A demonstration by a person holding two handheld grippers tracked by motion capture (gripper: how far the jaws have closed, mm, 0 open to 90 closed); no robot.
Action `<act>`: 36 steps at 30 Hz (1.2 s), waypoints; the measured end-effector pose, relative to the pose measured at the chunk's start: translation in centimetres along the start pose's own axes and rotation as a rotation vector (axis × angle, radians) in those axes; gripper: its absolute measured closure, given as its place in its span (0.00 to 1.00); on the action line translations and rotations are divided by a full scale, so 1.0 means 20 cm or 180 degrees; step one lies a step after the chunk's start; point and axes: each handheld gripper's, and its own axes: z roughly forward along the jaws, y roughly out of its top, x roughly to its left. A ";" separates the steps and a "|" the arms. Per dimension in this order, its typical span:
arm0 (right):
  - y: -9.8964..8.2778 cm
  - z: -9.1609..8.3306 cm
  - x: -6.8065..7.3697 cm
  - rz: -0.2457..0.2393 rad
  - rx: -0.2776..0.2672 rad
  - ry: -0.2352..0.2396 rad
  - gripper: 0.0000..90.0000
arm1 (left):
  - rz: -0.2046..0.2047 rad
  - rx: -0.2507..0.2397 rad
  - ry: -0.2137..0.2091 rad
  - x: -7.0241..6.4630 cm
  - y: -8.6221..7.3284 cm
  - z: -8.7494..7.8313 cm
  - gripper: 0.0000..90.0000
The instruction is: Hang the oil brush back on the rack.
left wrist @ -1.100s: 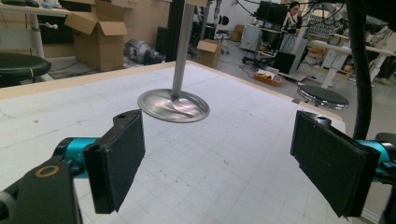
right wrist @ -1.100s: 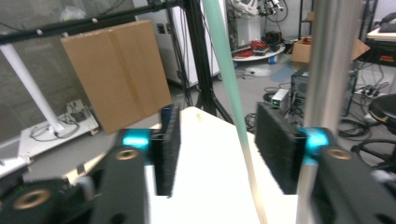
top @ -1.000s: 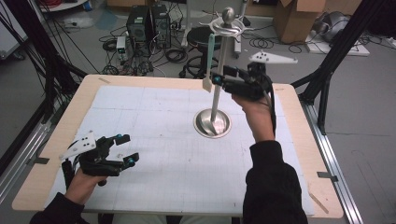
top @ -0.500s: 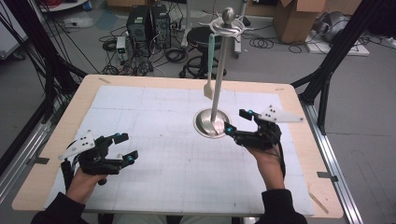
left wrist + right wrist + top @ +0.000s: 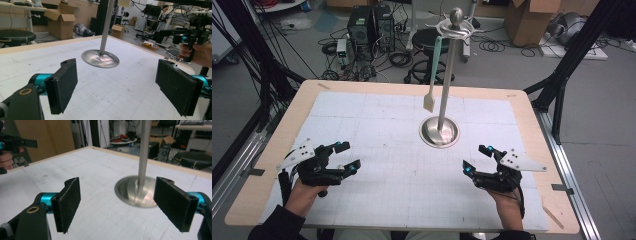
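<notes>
Spatula [image 5: 432, 75] is hanging on the stand [image 5: 447, 75] – top end hooked into the ring rack under the ball, blade dangling free above the desk [image 5: 377, 125], just beside the pole. Looks like the hanging step is done, my read.

Both claws are down near the front edge of the desk, well apart from the stand. Right claw [image 5: 476, 160] has just been opening – jaws wide, nothing between them, only the stand base [image 5: 135, 191] ahead in the right gripper view. Left claw [image 5: 346, 156] is also released and empty, with bare desk between the pads in the left gripper view.

Risks from here:
- Spatula hangs from one small hook point – any knock to the pole or base could swing it off.
- Tall thin pole on a round base – a sideways brush from the right claw could tip it.
- Can't tell how deep the spatula sits on the hook, too small in the high view.
</notes>
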 end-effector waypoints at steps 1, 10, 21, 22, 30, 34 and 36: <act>-0.01 -0.01 0.00 0.0001 0.0012 -0.0019 0.23 | -0.0007 -0.0005 0.0010 0.00 0.00 0.00 0.20; -0.03 -0.03 0.01 0.0017 -0.0021 -0.0054 0.22 | -0.0004 -0.0021 0.0026 0.00 0.00 -0.01 0.20; -0.02 -0.03 0.03 -0.0031 -0.0007 -0.0113 0.22 | 0.0026 0.0010 0.0020 -0.02 -0.01 -0.02 0.20; -0.02 -0.02 0.03 -0.0036 -0.0002 -0.0121 0.22 | 0.0022 0.0011 0.0029 -0.02 -0.01 -0.02 0.20; -0.02 -0.02 0.03 -0.0060 0.0042 -0.0133 0.22 | 0.0013 0.0017 0.0045 -0.01 -0.02 -0.02 0.20; -0.02 -0.02 0.03 -0.0056 0.0048 -0.0135 0.22 | 0.0015 0.0015 0.0052 -0.01 -0.02 -0.02 0.20; -0.02 -0.01 0.03 -0.0076 0.0056 -0.0136 0.22 | 0.0012 0.0027 0.0058 -0.01 -0.02 -0.02 0.20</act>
